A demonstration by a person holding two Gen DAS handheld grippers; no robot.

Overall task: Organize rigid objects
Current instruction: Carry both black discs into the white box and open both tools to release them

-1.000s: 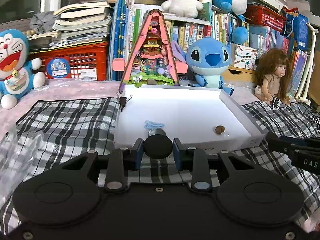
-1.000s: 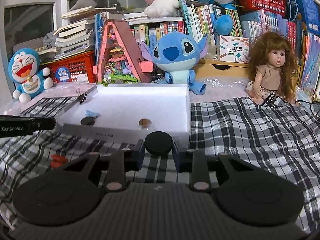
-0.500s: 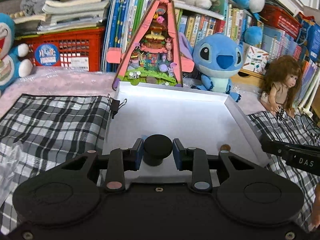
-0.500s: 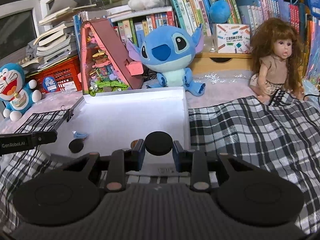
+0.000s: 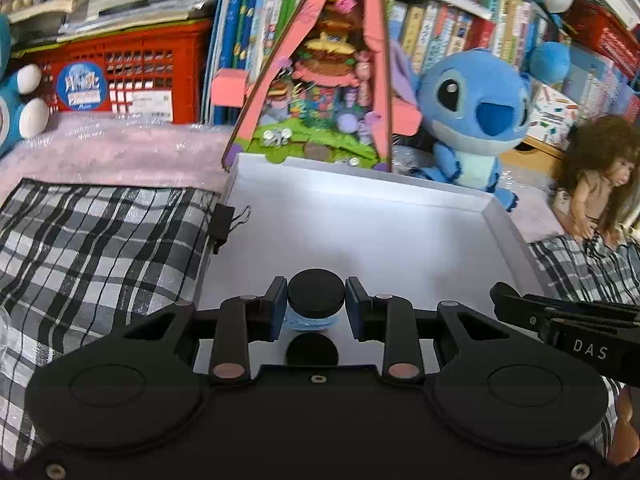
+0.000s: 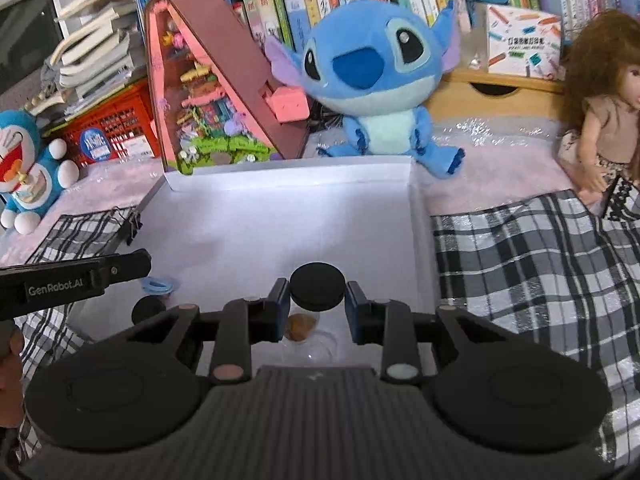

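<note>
Plaid cloth (image 5: 100, 248) under a glossy clear film covers the surface, spreading to both sides of the jaws. Plush toys, a doll and books line the back.

A white tray (image 5: 504, 216) lies on it. It's shallow, rectangular, w/ a low card rim and a smooth matte floor, directly below & ahead of both pairs of jaws. A black binder clip (image 5: 222, 226) sits on the rim to the L.

L gripper (image 5: 316, 300): jaws narrow, closed on a black-capped jar (image 5: 316, 290). The cap is round, flat and matte. The body seems clear, since the tray shows through it.

R gripper (image 6: 316, 300): jaws narrow too, holding a second black-capped jar (image 6: 316, 288) of the same shape.

Both jars hang just above the near end of the tray, tilted down towards it.

Loose bits on the tray floor:
- A pale blue ring-like piece (image 6: 160, 285) sits under the L jaws.
- A flat black disc (image 6: 148, 308) sits just nearer than the ring.
- A brown lump (image 6: 300, 326) sits under the R jaws.

Step in hand, as I judge it: setting both jars down inside the tray.
- Lower each onto bare floor a bit past the loose bits, not on top of them.
- Level the jar so its base lands flat.
- Open the jaws only once it rests, as hard smooth jars likely slide or tip on the slick tray.
- Keep the two grippers apart.
</note>
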